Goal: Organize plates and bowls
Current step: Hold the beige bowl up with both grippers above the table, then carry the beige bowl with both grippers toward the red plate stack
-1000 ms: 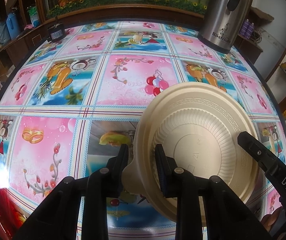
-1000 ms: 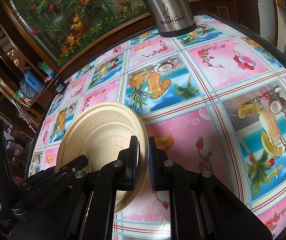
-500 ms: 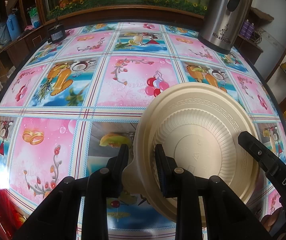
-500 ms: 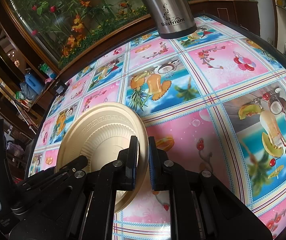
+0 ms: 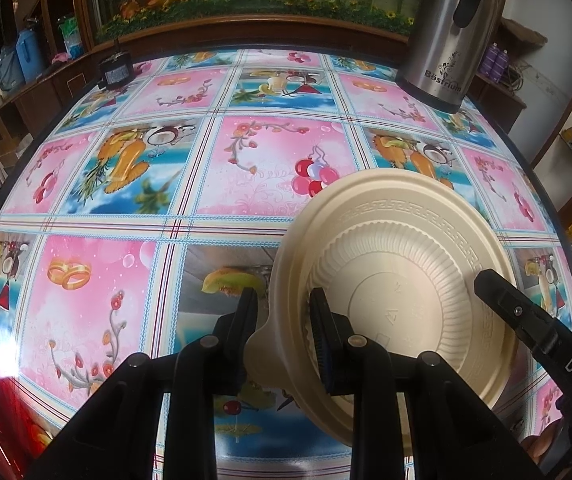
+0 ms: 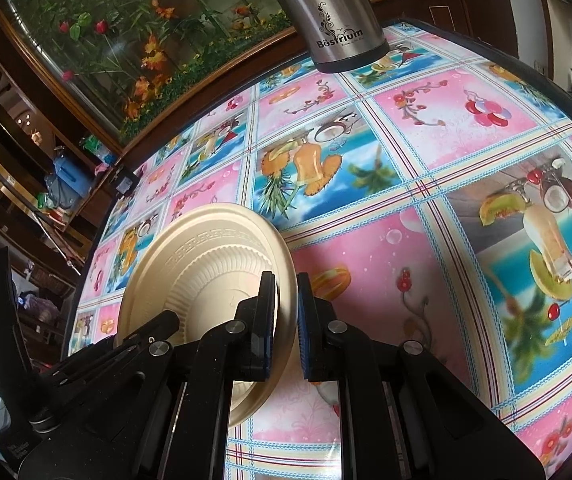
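Plate [image 5: 402,280], cream plastic with a ribbed well and a key-pattern rim, is tilted up on edge above the table [image 5: 134,200], held between my two grippers. On the left, my left gripper [image 5: 282,332] has its jaws clamped across the plate's left rim, one finger behind it and one against the ribbed face. On the right, my right gripper [image 6: 286,316] has its jaws closed tight on the opposite rim of the plate [image 6: 206,256]. Farther back on the right, a steel Bestrium kettle [image 5: 446,28] stands on the patterned tablecloth near the far edge, well apart from the plate.
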### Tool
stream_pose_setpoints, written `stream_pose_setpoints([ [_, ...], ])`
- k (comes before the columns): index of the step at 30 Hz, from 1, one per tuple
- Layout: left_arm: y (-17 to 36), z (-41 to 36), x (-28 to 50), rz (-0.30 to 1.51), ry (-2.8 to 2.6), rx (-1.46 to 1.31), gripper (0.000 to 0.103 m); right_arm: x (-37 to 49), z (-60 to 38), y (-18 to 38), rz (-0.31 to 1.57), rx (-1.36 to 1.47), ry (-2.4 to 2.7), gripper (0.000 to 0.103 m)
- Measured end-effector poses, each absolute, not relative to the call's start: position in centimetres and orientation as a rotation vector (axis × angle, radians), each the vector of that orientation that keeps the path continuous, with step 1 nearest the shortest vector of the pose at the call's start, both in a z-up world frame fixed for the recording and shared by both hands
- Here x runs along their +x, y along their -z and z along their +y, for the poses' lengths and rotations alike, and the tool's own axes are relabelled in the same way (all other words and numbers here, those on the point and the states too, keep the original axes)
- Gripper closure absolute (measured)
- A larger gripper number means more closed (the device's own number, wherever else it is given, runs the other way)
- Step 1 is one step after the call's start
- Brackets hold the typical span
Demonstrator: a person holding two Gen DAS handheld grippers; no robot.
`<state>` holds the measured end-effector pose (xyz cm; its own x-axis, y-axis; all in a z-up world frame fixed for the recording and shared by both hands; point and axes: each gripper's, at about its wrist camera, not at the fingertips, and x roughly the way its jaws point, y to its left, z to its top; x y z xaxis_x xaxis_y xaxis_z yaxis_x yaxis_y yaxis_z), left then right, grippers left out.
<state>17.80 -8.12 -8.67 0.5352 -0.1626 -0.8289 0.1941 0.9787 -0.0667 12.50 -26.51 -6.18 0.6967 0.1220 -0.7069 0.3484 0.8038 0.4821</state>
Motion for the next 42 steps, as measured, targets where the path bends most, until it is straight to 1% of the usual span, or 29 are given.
stream_pose_setpoints([
  [15,8.8,-6.1,14.8,0.969,0.161,0.02,0.077,11.2,-24.3,6.1,0.814,0.603,0.104,0.094],
  [27,9.1,-2.3,11.5,0.977,0.098,0.018,0.076,10.5,-20.3,5.8,0.845,0.537,0.037,0.094],
  [31,9.2,-0.8,10.2,0.996,0.098,-0.004,0.076,9.1,-18.4,5.4,0.834,0.505,0.015,0.094],
  [42,9.0,0.8,6.7,0.969,0.062,0.049,0.076,5.8,-16.3,6.0,0.839,0.559,-0.035,0.094],
])
